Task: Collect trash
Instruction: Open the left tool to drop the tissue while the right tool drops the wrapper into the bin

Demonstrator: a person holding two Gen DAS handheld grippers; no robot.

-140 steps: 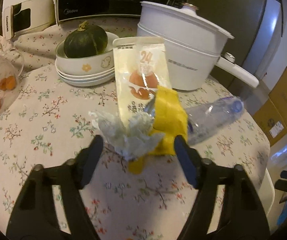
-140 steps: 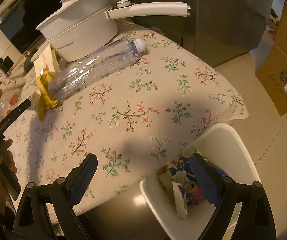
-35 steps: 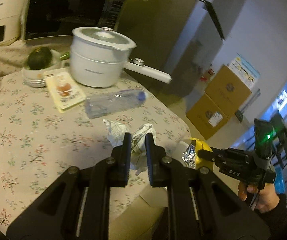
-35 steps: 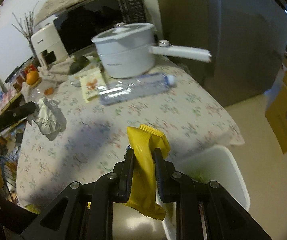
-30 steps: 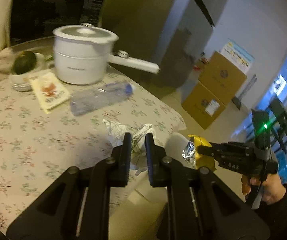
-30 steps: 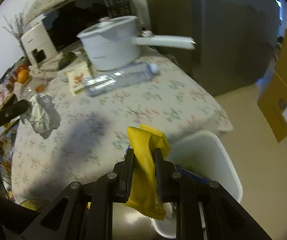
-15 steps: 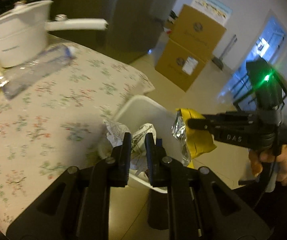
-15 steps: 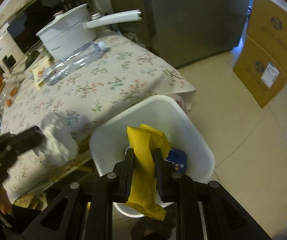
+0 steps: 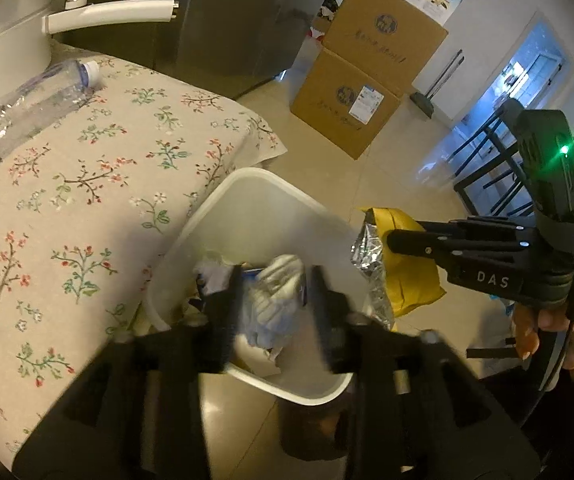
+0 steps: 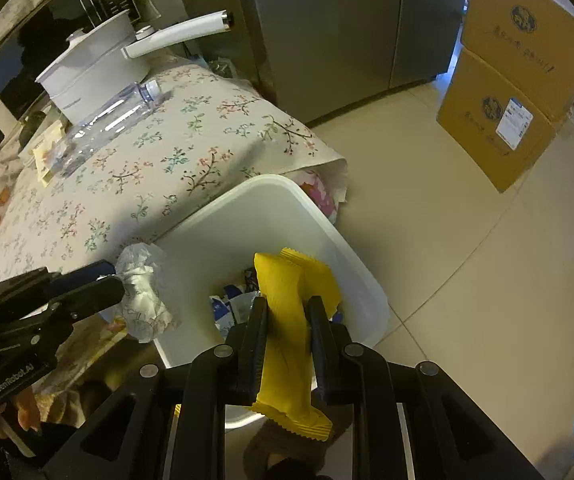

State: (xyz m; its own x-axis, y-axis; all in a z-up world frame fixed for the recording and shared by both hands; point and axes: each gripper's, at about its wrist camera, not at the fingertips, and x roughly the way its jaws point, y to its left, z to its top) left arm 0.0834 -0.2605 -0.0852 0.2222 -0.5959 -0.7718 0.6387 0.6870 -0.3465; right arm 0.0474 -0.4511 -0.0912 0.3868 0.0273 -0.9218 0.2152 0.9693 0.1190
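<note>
Pale floor tiles and stacked cardboard boxes lie beyond a flowered tabletop with a white bin tucked against its edge. Over that bin the right hand-held gripper is clamped on a yellow wrapper, pinched across its middle. The left hand-held gripper has its jaws spread, motion-blurred, with crumpled paper between them; whether it is free of the pads I cannot tell. Both pieces look feather-light, soft and crushable; the foil-lined wrapper may be slippery, so a mid-body pinch suits it. On the tabletop a clear plastic bottle lies beside a white pot; stiffer and round, it would probably roll, so gripping across its body seems best.
</note>
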